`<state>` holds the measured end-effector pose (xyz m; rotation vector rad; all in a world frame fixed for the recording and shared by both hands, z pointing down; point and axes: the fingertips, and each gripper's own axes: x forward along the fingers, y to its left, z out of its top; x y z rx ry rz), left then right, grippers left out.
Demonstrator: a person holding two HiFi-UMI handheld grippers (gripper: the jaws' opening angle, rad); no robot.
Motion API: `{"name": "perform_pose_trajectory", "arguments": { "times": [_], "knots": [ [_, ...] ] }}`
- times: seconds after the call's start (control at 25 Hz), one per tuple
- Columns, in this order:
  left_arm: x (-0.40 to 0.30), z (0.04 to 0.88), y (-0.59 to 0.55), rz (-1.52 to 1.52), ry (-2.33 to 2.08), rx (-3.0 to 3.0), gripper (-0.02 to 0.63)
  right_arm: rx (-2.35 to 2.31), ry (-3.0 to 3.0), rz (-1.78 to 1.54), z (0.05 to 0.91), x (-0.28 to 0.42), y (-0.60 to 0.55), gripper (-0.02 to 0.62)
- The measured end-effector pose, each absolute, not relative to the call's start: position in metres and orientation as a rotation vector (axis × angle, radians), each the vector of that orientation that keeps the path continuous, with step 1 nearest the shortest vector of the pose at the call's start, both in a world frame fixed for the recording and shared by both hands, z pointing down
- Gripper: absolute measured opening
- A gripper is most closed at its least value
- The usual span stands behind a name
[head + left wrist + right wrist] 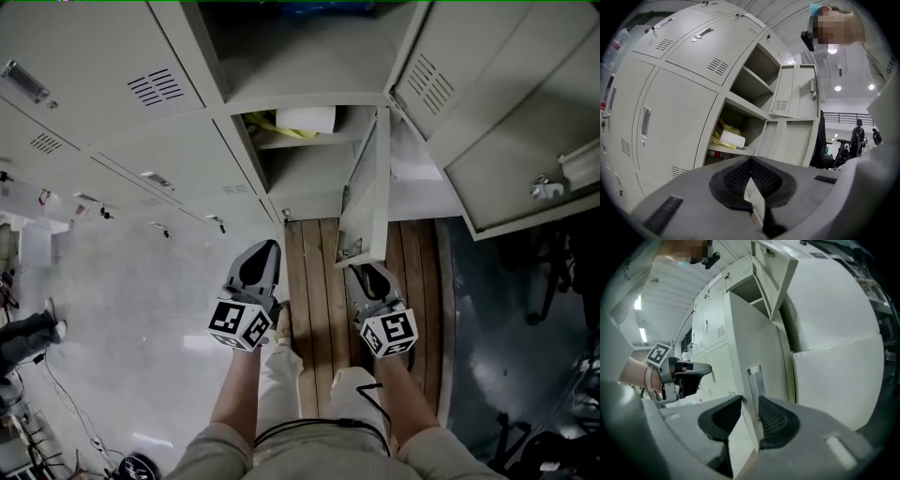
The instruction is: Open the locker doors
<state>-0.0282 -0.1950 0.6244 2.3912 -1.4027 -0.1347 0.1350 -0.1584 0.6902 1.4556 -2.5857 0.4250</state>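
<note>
Right gripper (749, 400) clamps the open locker door (754, 338).

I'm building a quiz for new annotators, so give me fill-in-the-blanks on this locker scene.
The left claw is ____ and empty. The right claw grips a locker door that stands ____. A white roll sits with a ____ cloth in an open compartment.
Missing: shut; open; yellow.

Pale glossy floor (131, 309) at left, wooden planks (314, 281) in the middle, dark floor (506, 356) at right; round ceiling lights (837, 88) glow beyond.
</note>
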Motion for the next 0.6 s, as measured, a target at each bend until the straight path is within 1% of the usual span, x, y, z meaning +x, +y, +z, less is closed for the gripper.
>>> {"name": "perform_pose_trajectory", "arguments": {
  "times": [0.4, 0.6],
  "knots": [
    [-0.009, 0.618, -0.173, -0.124, -1.410, 2.400, -0.002, 1.565, -2.530, 0.455, 0.690, 0.191, -0.154, 0.104],
    [-0.006, 0.617, -0.174, -0.126, -1.398, 2.405, -0.002, 1.722, -2.468, 0.510, 0.689, 0.217, -0.156, 0.089]
  ]
}}
